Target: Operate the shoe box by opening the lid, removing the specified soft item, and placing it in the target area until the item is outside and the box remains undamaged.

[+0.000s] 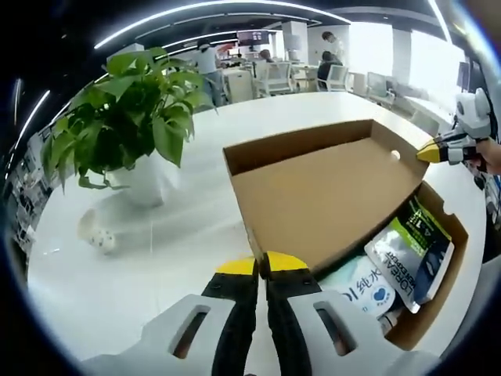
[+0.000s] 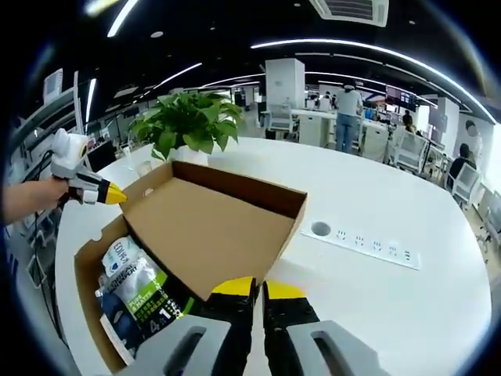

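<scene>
Left gripper (image 1: 261, 266), jaws clamped on the raised lid (image 1: 329, 188); my right gripper (image 2: 257, 287) likewise pinches it. Packets (image 1: 407, 251) lie in the box (image 1: 450, 274) just beyond.

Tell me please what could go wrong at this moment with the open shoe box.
1. Both claws, left and right, pinch the raised lid at opposite edges; uneven pulling might tear or crease the cardboard.
2. If one claw lets go, the lid may drop back over the soft packets inside the box.
3. The potted plant stands close behind the lid and might be knocked.
</scene>
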A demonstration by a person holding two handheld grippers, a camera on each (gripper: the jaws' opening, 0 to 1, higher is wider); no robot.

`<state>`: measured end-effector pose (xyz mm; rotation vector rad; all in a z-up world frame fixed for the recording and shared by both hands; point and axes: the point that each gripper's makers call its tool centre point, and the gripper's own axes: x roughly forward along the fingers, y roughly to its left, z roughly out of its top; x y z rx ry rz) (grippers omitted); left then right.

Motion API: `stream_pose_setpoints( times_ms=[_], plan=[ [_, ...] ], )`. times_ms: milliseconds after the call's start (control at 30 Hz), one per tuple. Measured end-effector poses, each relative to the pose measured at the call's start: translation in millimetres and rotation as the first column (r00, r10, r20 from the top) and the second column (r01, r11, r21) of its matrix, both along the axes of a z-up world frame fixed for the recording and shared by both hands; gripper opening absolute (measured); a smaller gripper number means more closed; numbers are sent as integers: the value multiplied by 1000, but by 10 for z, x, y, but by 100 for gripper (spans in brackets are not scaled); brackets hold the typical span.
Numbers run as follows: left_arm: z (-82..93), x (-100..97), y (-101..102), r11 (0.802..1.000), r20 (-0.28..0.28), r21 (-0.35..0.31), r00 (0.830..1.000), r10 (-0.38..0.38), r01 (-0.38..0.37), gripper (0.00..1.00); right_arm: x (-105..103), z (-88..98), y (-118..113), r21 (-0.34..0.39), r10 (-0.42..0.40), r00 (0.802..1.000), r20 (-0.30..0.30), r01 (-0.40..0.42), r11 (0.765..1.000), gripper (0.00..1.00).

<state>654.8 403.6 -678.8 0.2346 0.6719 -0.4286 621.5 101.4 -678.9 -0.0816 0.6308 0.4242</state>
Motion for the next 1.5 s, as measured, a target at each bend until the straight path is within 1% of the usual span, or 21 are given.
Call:
stream_pose_setpoints(
  times_ms=[233,867,1133,1233,1500],
  plan=[
    [-10,4,-12,1000,1,1,1000,0,0,2,51,-47,-3,0,-3,1000,-8,3,1000,0],
    [-77,82,-11,1000,-3,-10,1000,8,-8,2,88,-163,4,-6,-13,1000,-21,13,1000,1],
    [-94,94,-20,1000,-7,-25,1000,19,-19,2,104,-196,-2,10,-22,999,-25,23,1000,1],
    [-101,99,-19,999,-6,-31,1000,24,-24,2,87,-224,17,1,-18,1000,-21,18,1000,2],
    [-102,95,-23,999,-3,-29,1000,23,-23,3,90,-208,19,9,-21,1000,-18,21,1000,3]
  ],
)
